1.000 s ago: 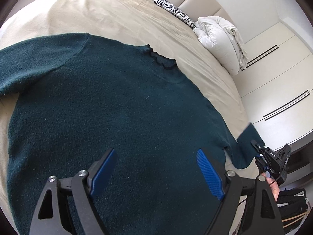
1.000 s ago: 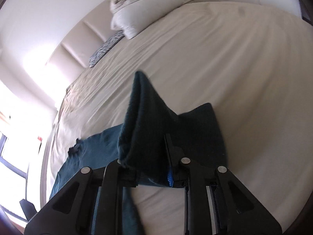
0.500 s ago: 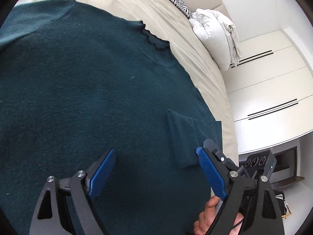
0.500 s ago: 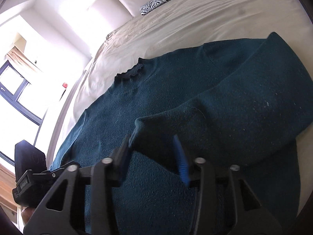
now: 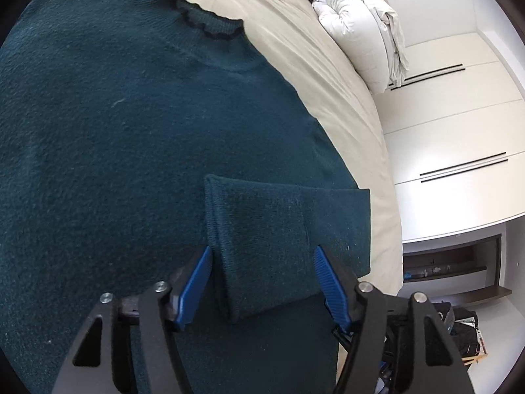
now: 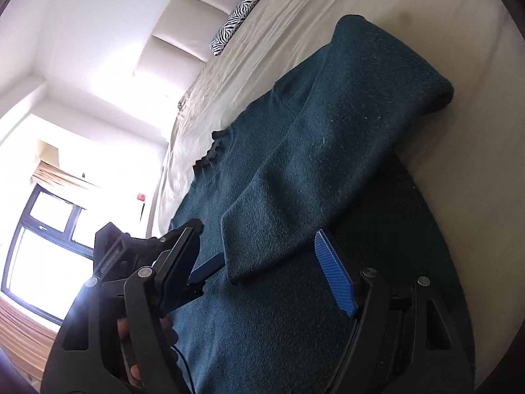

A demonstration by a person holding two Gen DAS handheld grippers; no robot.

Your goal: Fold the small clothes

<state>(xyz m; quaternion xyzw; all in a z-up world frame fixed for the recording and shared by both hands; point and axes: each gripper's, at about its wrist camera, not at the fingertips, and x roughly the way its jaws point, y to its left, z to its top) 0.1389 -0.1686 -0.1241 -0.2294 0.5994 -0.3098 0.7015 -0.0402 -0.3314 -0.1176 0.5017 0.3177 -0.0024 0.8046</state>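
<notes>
Across the beige bed sheet (image 5: 344, 75) lies a dark teal knitted sweater (image 5: 115, 138), spread flat on its body, with a ruffled dark-edged collar (image 5: 210, 24) pointing toward the headboard. One sleeve (image 5: 272, 239) is folded over onto the chest, its ribbed cuff end lying on the body panel, and the fold bulges up as a thick rounded hump near the mattress side in the right wrist view. Left gripper (image 5: 261, 279) hovers right over that cuff, jaws apart, blue pads either side of the sleeve end and gripping nothing. Right gripper (image 6: 269, 272) sits low at the same cuff from the other side, jaws wide apart too, the sleeve end lying loose between them. Bare sheet runs open past the collar and alongside the folded sleeve. Up by the padded cream headboard (image 6: 170, 36) sit a zebra-print pillow (image 6: 234, 24) and a bundled white duvet (image 5: 364, 29), well apart from the sweater. White wardrobe doors (image 5: 452, 124) stand beyond the bed edge.
</notes>
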